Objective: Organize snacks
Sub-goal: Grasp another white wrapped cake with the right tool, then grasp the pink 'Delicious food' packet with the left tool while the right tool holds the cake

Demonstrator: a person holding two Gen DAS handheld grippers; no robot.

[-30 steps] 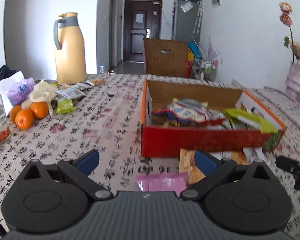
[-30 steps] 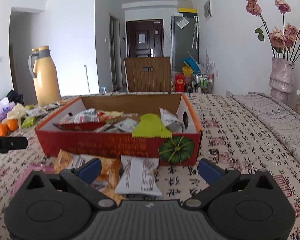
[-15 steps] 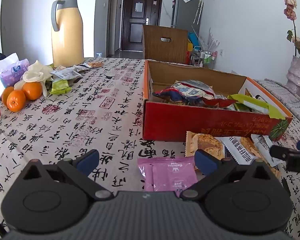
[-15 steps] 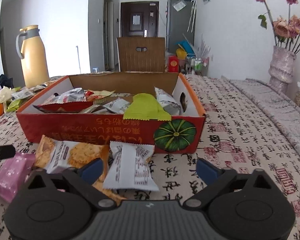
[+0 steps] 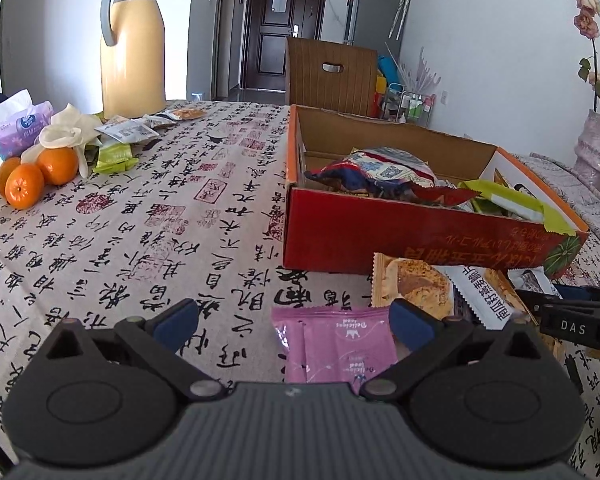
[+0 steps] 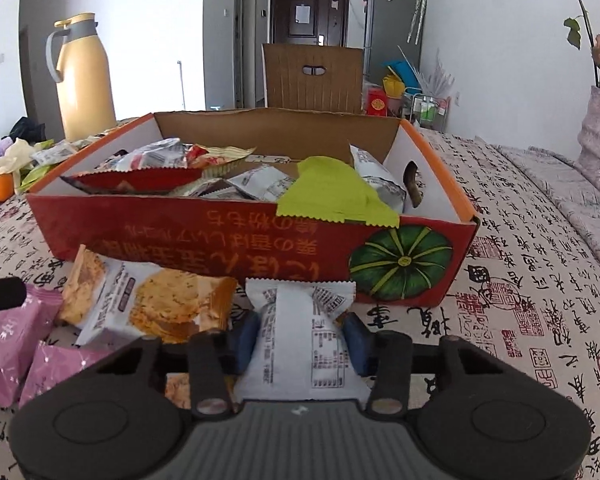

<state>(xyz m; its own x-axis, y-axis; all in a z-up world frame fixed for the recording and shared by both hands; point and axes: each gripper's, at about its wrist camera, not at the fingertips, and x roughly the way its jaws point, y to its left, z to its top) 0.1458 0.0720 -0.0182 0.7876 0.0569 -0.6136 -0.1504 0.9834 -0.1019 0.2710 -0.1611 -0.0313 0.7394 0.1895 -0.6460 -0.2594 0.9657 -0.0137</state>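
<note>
Low over the worktop (image 5: 140, 216), the left hand-held gripper (image 5: 292, 318) points level toward the red cardboard box (image 5: 400, 236), its blue fingers spread wide and released, with a pink sachet (image 5: 336, 344) lying between them, nearer the right finger. From the right wrist, the right hand-held gripper (image 6: 300, 338) sits just above the cloth, fingers clenched on a white snack packet (image 6: 300, 340) lying just in front of the snack-filled box (image 6: 240, 248), beside a biscuit packet (image 6: 148, 304).

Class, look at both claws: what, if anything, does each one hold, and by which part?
The right claw grips the white snack packet across its middle, pads on its two sides. The left claw is open and holds nothing.
</note>
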